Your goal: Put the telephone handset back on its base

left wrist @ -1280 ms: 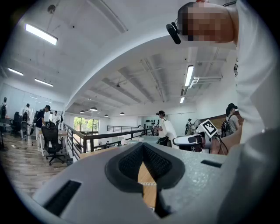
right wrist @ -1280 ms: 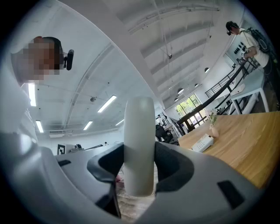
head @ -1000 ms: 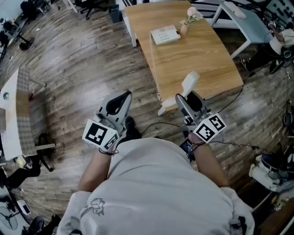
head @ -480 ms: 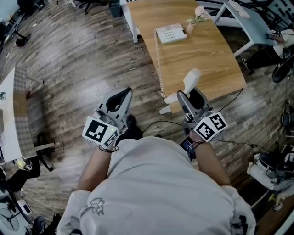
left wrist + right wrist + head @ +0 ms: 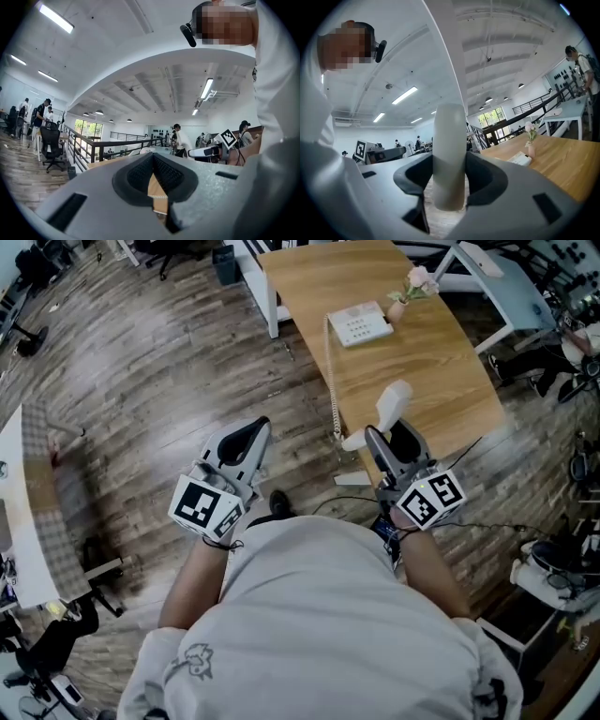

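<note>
The white telephone base (image 5: 361, 326) lies at the far side of the wooden table (image 5: 431, 371), also low in the right gripper view as the base (image 5: 519, 158). A coiled cord (image 5: 333, 381) runs from it along the table's left edge down to the white handset (image 5: 389, 411). My right gripper (image 5: 389, 434) is shut on the handset, which stands upright between its jaws as the handset (image 5: 449, 140) at the table's near edge. My left gripper (image 5: 255, 434) hangs left of the table over the floor, shut with nothing in it; the left gripper view shows this gripper (image 5: 152, 157) with tips meeting.
A small vase with pink flowers (image 5: 408, 298) stands just right of the base. A white desk (image 5: 492, 273) stands beyond the table at the right. Black cables (image 5: 469, 531) trail over the wooden floor. A white counter (image 5: 19, 521) lines the left side.
Both grippers have moved forward toward the table, the right one carrying the handset. The table and base now sit nearer and lower in the head view.
</note>
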`<action>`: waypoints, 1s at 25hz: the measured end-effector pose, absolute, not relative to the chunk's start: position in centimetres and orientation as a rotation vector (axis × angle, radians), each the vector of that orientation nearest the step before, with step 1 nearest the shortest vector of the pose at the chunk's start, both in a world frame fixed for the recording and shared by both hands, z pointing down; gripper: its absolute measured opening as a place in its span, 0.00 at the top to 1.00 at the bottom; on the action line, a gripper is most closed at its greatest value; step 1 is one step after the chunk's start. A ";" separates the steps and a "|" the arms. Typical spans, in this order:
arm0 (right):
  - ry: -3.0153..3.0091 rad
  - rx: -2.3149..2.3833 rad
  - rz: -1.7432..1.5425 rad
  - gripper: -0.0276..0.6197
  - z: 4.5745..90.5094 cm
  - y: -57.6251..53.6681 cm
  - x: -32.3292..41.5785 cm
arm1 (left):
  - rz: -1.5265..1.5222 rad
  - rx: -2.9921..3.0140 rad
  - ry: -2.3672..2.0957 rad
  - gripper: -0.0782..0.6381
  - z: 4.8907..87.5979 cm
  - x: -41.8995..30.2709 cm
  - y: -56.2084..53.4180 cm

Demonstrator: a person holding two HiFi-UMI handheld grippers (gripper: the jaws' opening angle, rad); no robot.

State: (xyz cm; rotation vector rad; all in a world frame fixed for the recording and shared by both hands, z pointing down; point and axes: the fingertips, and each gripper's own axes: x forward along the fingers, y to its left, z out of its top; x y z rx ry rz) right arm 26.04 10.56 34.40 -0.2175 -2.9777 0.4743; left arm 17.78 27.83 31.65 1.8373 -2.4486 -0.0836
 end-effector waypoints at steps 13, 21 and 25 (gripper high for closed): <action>-2.957 -0.151 0.498 0.61 35.0 12.0 21.1 | -0.062 1.838 -2.444 0.88 31.5 11.5 30.7; -2.944 -0.171 0.535 0.61 36.4 9.7 17.4 | -0.016 1.788 -2.449 0.88 32.7 8.5 29.6; -2.934 -0.183 0.566 0.61 37.1 7.5 14.7 | 0.005 1.784 -2.431 0.88 33.3 6.2 27.0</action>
